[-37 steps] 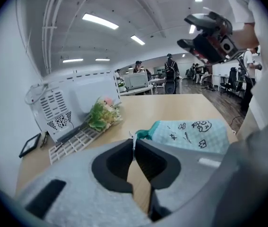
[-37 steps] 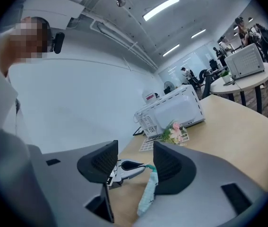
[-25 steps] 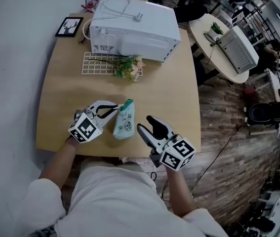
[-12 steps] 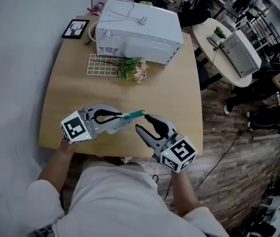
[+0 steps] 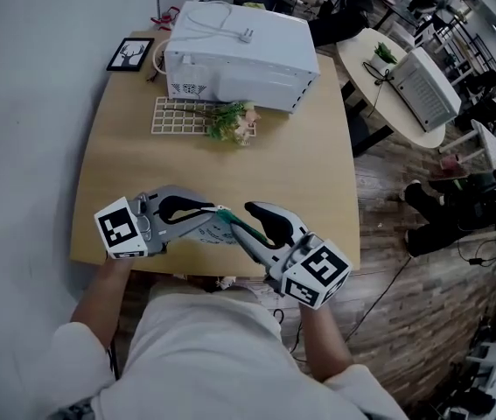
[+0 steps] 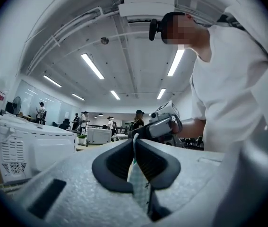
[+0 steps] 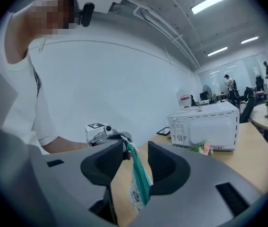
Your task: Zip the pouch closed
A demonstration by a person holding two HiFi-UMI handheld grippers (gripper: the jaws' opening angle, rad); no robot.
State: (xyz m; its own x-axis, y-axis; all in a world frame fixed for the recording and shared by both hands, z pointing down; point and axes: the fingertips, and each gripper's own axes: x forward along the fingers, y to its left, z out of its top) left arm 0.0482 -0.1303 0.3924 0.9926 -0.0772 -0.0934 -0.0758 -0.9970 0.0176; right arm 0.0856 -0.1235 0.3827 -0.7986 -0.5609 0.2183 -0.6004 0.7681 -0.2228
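A small pale pouch (image 5: 215, 229) with a teal zipper edge hangs above the front of the wooden table (image 5: 300, 164). My left gripper (image 5: 215, 210) is shut on its end. In the left gripper view the pouch (image 6: 137, 183) is pinched between the pads of the left gripper (image 6: 134, 138), and the right gripper (image 6: 164, 124) faces it. My right gripper (image 5: 239, 217) straddles the pouch's other end. In the right gripper view the teal zipper (image 7: 138, 176) hangs between the jaws of the right gripper (image 7: 136, 148), which are closing with a gap on each side.
A white microwave oven (image 5: 239, 46) stands at the table's far end. In front of it lie a cream grid rack (image 5: 173, 115) and a sprig of artificial flowers (image 5: 230, 121). A black picture frame (image 5: 130, 53) sits at the far left corner. A round table (image 5: 379, 86) stands to the right.
The left gripper lifted the pouch off the table and turned it edge-on. The right gripper rose and moved left until its jaws came round the zipper edge.
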